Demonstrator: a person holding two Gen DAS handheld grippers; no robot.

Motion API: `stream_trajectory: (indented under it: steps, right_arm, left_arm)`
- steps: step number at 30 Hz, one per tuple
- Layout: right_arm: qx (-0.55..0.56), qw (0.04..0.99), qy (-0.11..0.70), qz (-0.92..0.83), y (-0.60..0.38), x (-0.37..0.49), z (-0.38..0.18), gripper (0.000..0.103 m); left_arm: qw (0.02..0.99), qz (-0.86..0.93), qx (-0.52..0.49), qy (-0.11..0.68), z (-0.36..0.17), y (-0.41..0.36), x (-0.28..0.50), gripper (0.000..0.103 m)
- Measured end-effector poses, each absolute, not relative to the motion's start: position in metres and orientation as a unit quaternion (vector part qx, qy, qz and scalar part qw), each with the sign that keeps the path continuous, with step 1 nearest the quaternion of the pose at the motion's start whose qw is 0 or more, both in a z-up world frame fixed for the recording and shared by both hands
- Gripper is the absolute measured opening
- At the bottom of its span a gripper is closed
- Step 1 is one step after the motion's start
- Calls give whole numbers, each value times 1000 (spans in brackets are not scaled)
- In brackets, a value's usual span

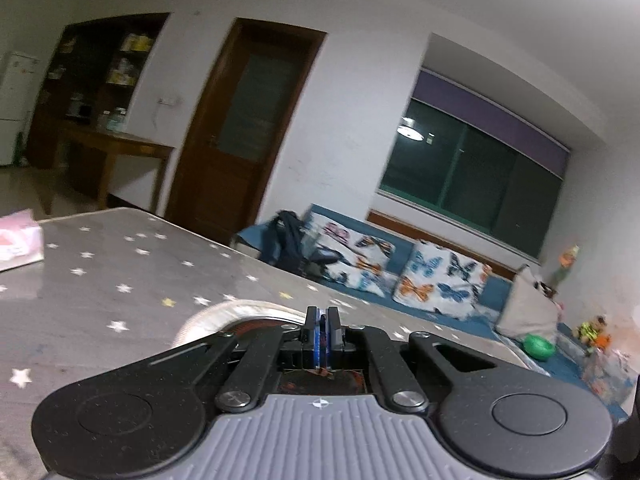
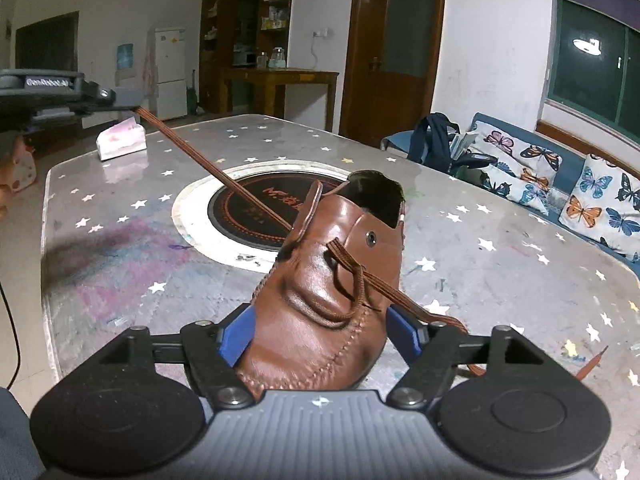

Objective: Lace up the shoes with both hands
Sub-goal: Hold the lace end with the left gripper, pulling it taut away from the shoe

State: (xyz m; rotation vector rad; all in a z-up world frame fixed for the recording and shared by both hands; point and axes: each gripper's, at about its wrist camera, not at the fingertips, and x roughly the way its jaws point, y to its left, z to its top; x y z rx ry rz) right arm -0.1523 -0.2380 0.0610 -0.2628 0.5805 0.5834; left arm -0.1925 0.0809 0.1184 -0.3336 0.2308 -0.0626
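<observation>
- Left wrist view: the left claw [image 1: 322, 322] has its two black fingers pressed together, and a thin brown scrap shows at their base. It is blurred, so I take it for the lace rather than swear to it.
- This claw points almost level over the grey star-printed surface [image 1: 100, 280], out towards the blue sofa with butterfly cushions [image 1: 424, 276]. The shoe itself is not in this view; only the edge of the round black hotplate set in the surface [image 1: 248, 320] shows below the fingers.
- Right wrist view: the glossy brown leather shoe [image 2: 324, 304] sits on the surface just ahead of the right claw [image 2: 320, 336], its toe between the blue pads [image 2: 236, 338] and its opening facing away.
- The right claw's jaws stand wide on either side of the toe. The pads look just off the leather, so I judge them apart, not clamped.
- The flat brown shoelace [image 2: 216, 172] runs taut from the shoe's left eyelets, up and to the left, to the left claw [image 2: 134, 109], which is clamped on its end high above the surface.
- The lace's other end [image 2: 400, 292] crosses the tongue and trails off to the right, over the right claw's finger and onto the surface.
- The next pull lies along that taut line, away from the shoe. The left hand has the lace and the right is nearer the shoe, so it is the one to steady it.
</observation>
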Motion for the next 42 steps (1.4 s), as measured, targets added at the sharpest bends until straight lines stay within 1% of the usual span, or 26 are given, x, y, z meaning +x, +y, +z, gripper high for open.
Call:
stream_trajectory:
  steps: [10, 19, 21, 23, 25, 26, 27, 42]
  right_arm:
    - [-130, 904, 283, 293, -227, -146, 55, 76]
    - [-128, 902, 290, 292, -223, -139, 50, 84]
    - [-127, 902, 292, 293, -223, -138, 49, 89]
    - [-124, 901, 294, 294, -222, -137, 47, 92]
    - [-122, 901, 295, 294, -222, -136, 46, 97]
    - [-122, 901, 295, 294, -221, -135, 45, 101]
    - [-122, 901, 294, 294, -221, -135, 45, 103]
    - [-119, 900, 296, 296, -217, -130, 40, 103]
  left_arm:
    - [984, 40, -143, 100, 132, 100, -217, 3]
    - [986, 94, -104, 91, 134, 98, -221, 3]
    - [986, 101, -103, 90, 136, 99, -222, 3]
    - [985, 107, -101, 88, 138, 101, -223, 3]
    - [985, 114, -98, 87, 139, 104, -226, 3]
    - [985, 117, -97, 87, 139, 105, -228, 3]
    - [984, 120, -96, 86, 139, 106, -229, 3]
    - [981, 160, -80, 75, 144, 119, -237, 3]
